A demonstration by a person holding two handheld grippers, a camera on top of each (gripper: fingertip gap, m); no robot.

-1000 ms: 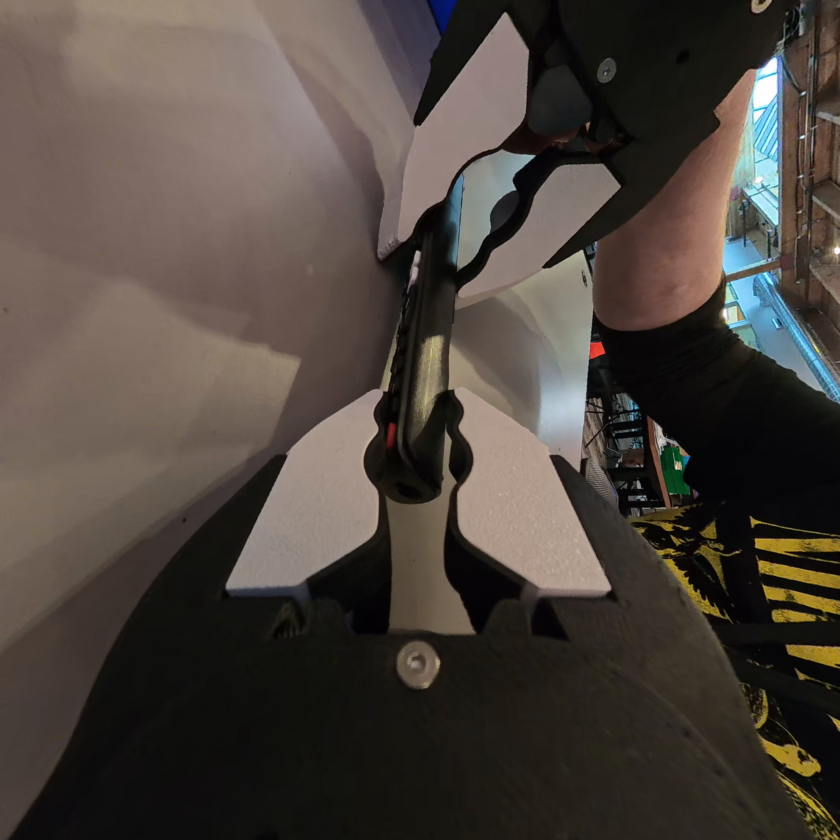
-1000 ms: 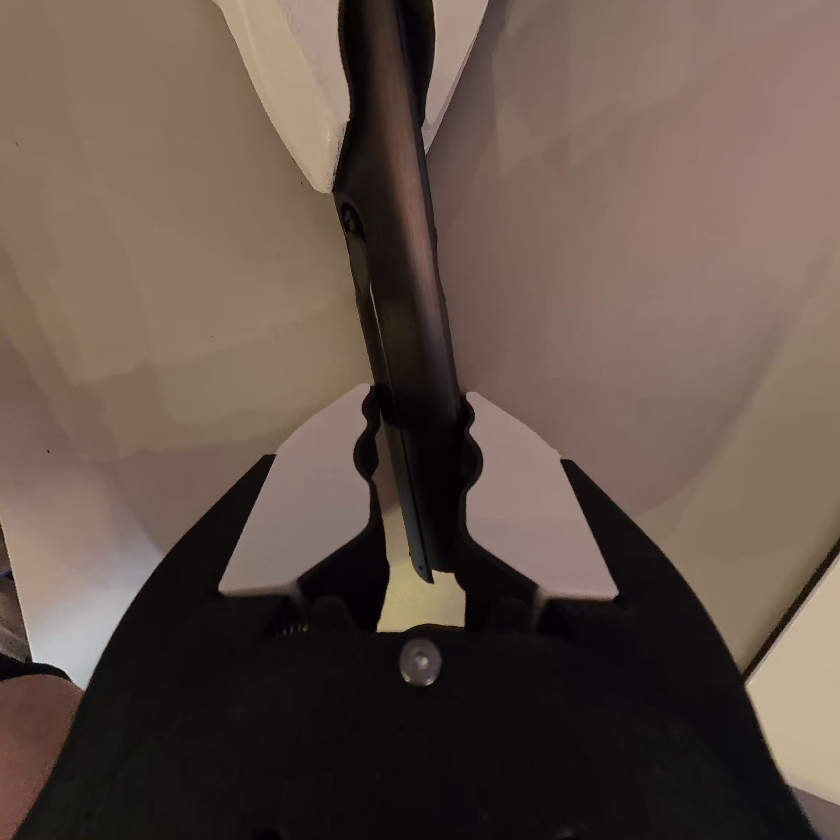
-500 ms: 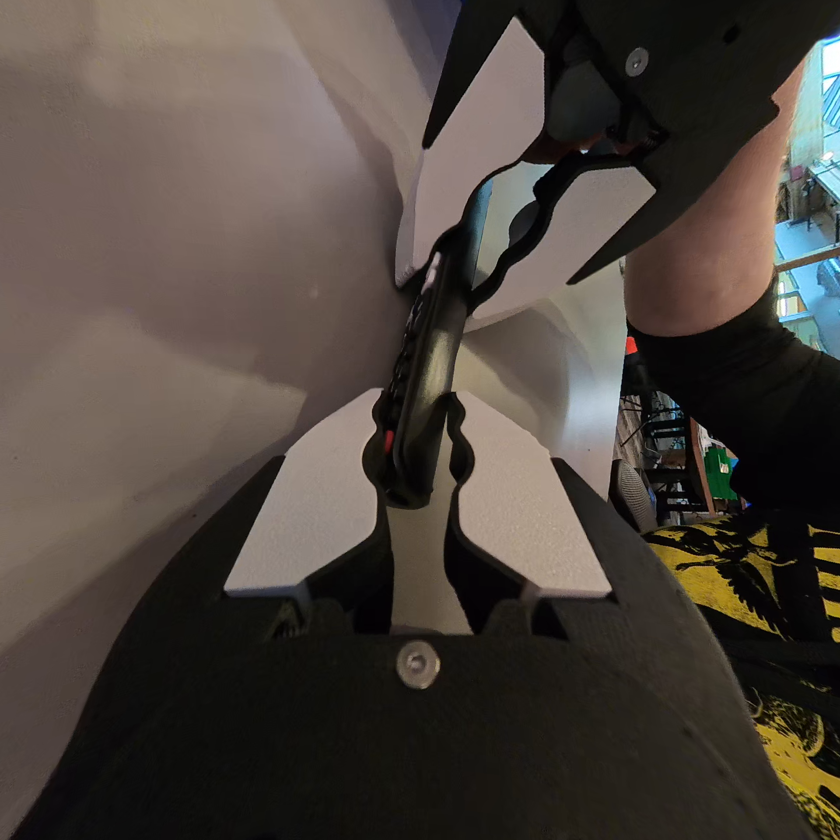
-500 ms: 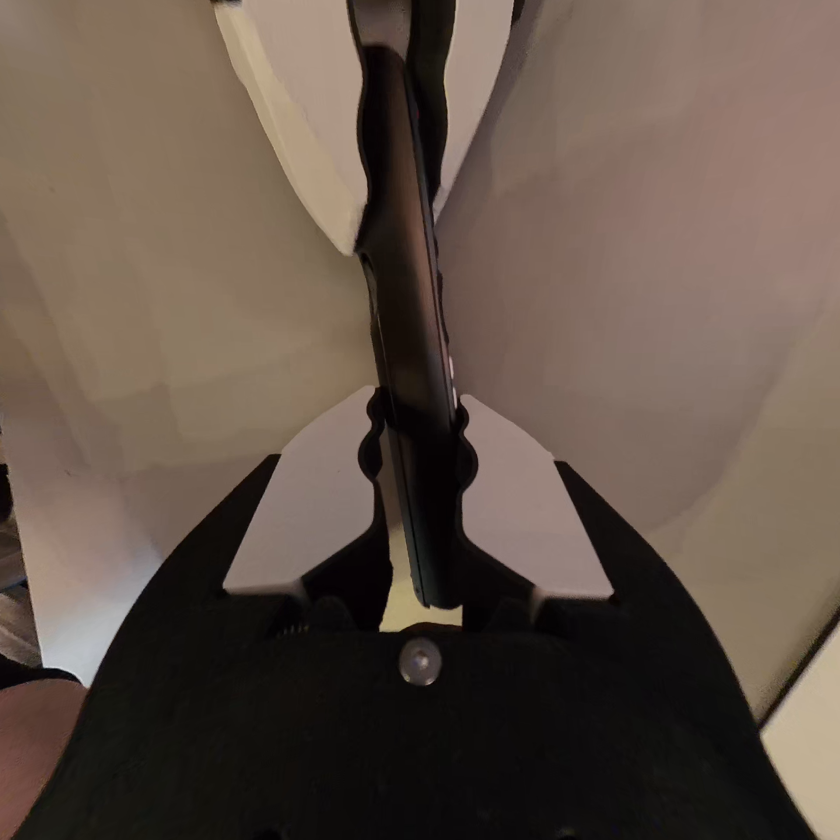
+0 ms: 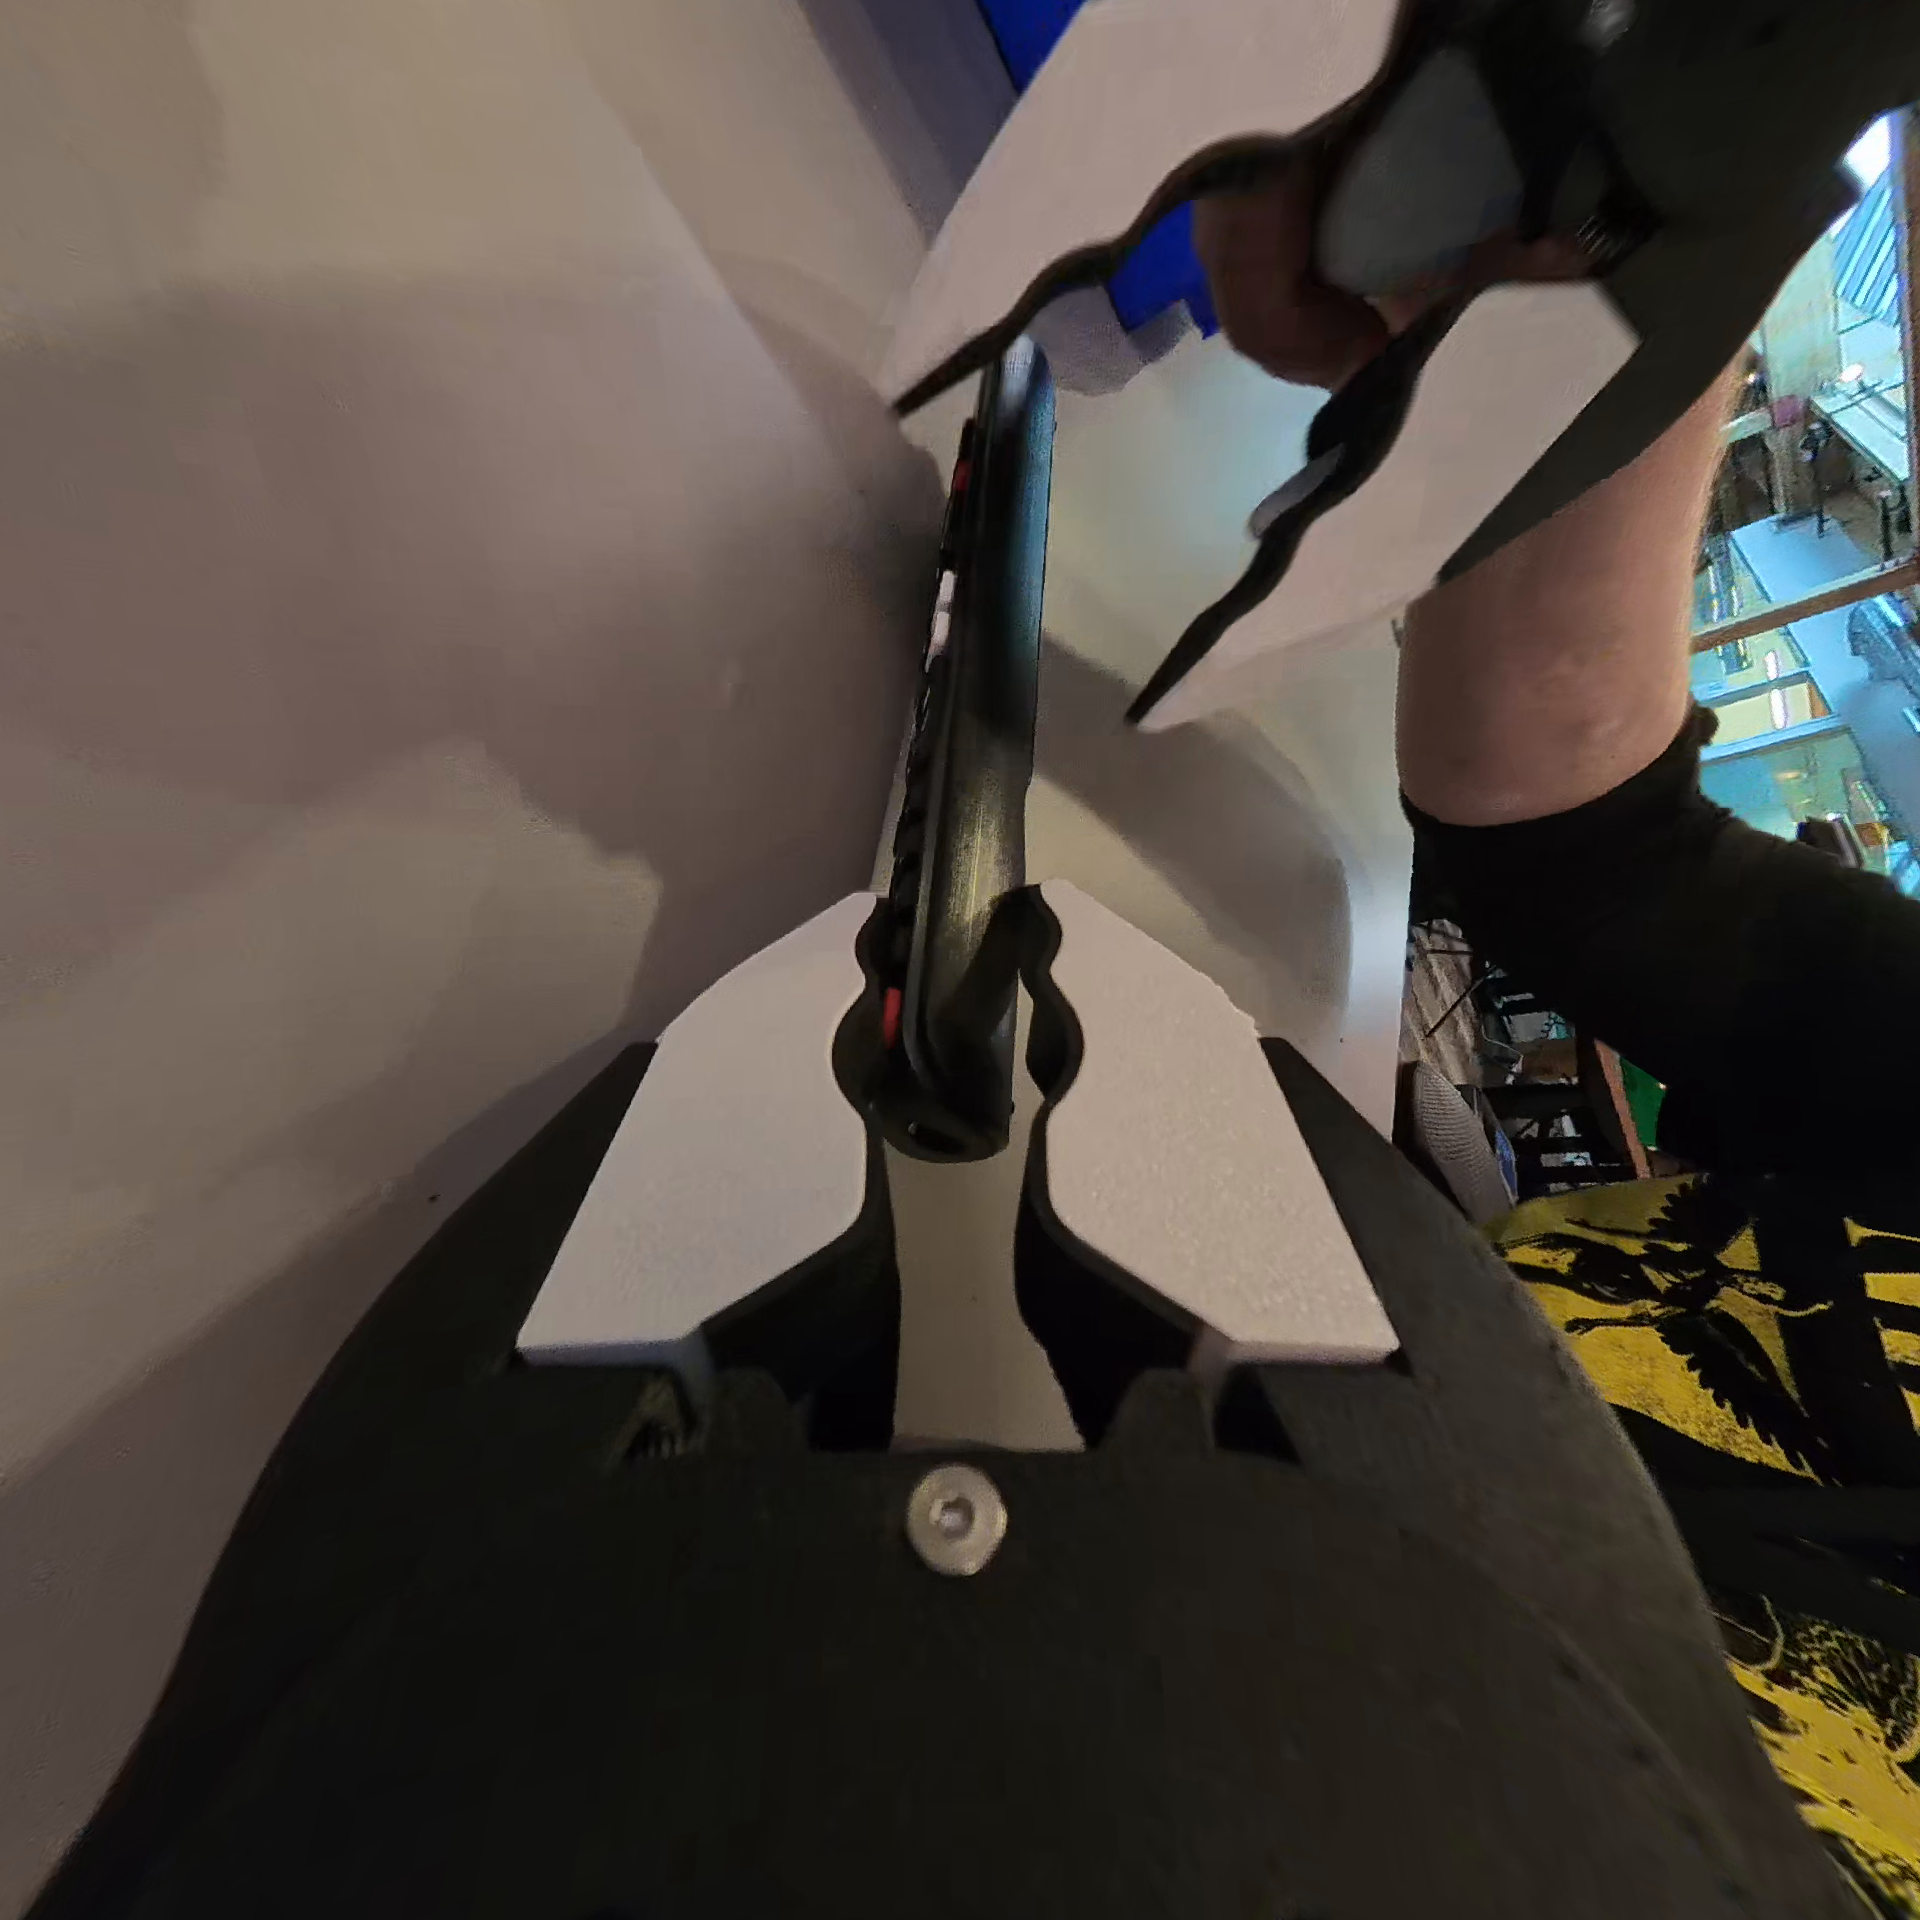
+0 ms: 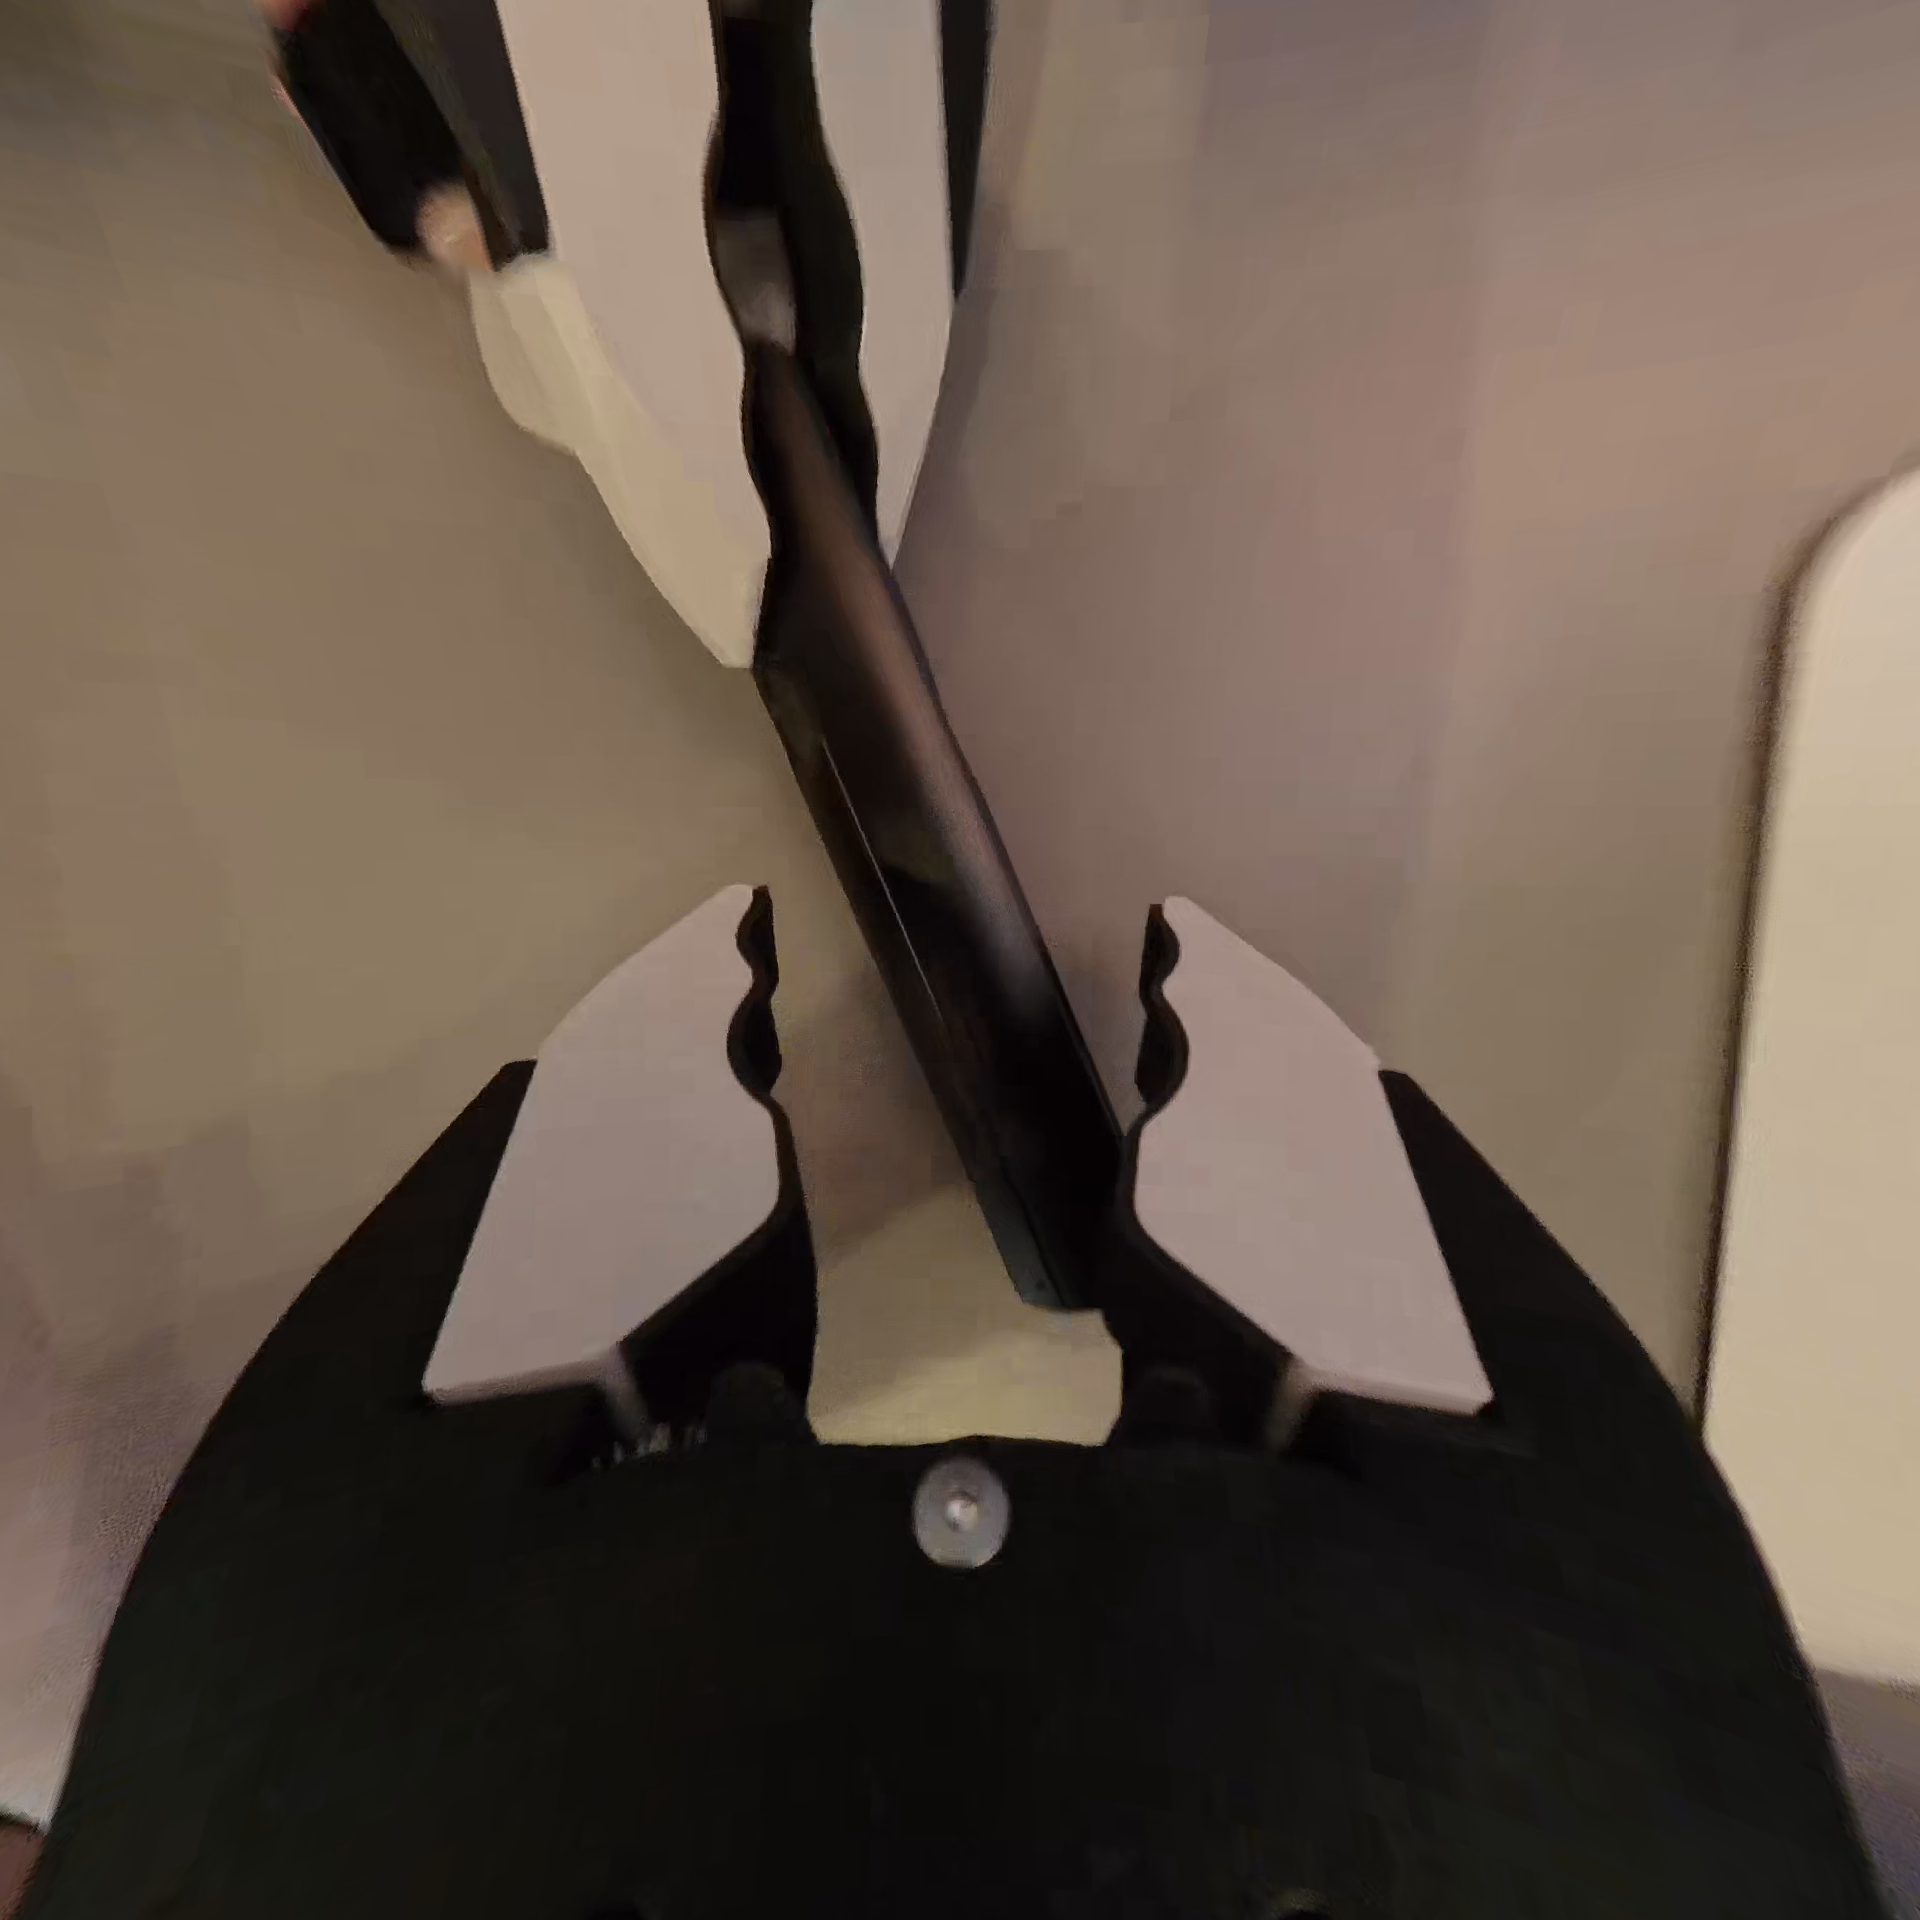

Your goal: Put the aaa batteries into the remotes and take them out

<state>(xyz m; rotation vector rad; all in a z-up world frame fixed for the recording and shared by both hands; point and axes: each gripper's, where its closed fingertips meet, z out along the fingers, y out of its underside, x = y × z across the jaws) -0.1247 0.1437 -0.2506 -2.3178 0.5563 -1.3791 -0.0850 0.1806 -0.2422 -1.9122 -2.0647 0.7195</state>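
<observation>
White tabletop (image 5: 364, 623) behind, your left gripper (image 5: 951, 914) pinches the black remote (image 5: 982, 727); your right gripper (image 6: 961, 914) is spread wide around it.

Remote (image 5: 982, 727): landmark item, standing edgewise over the table surface (image 5: 364, 623), which fills the ground behind it. Left gripper (image 5: 951, 914): at the remote's near end in the left wrist view, one finger on each side of it, closed against it. Right gripper (image 6: 956, 935): at the remote's opposite end, its fingers spread wide to either side; the remote runs slantwise between them, lying close against the right-hand finger (image 6: 1278, 1143), clear of the left-hand one. Person's forearm (image 5: 1558, 665): right of the remote in the left wrist view, behind the right gripper. Buttons (image 5: 935, 665): on the remote's left-facing side in that view.
</observation>
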